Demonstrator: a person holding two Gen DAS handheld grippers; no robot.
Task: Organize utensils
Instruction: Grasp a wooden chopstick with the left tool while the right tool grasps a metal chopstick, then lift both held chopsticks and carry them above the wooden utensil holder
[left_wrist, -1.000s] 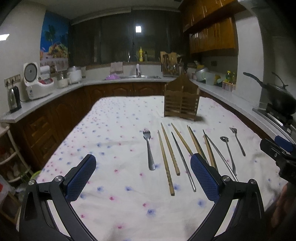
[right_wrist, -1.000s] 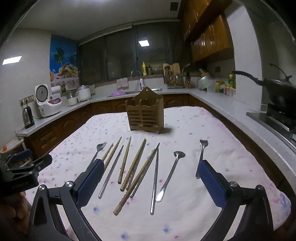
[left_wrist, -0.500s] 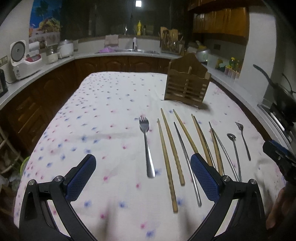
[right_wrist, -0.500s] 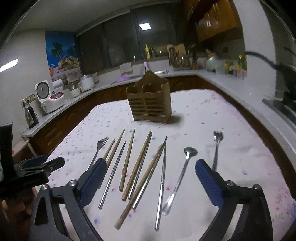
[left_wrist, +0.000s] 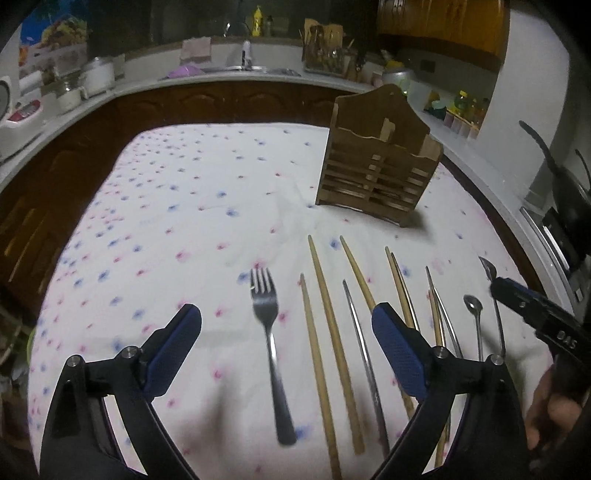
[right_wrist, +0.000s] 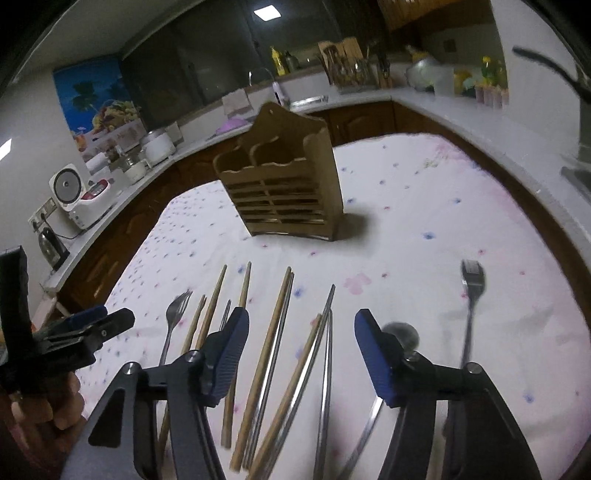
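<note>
- The left hand-held gripper (left_wrist: 286, 345) hangs with its jaws wide apart over the near end of the row of utensils, well short of the wooden holder (left_wrist: 378, 162); its jaws have just been closing a little, and a fork (left_wrist: 271, 339) and two wooden chopsticks (left_wrist: 325, 332) lie below the gap, untouched.
- The right hand-held gripper (right_wrist: 301, 350) has just been closing its jaws too; they stand half apart above wooden and metal chopsticks (right_wrist: 280, 339), pressing on nothing.
- Only the right wrist view looks down into the holder's (right_wrist: 284, 188) top compartments; only that view shows the rice cooker (right_wrist: 79, 194) on the counter, left of the holder.
- The left wrist view shows the right gripper's tip beside two small spoons (left_wrist: 476, 317).
- A spoon's bowl (right_wrist: 402, 334) sits partly behind the right finger; a small fork (right_wrist: 471, 295) is blurred.
- All utensils lie on the table's flowered cloth (left_wrist: 184, 206), nearer than the holder.
</note>
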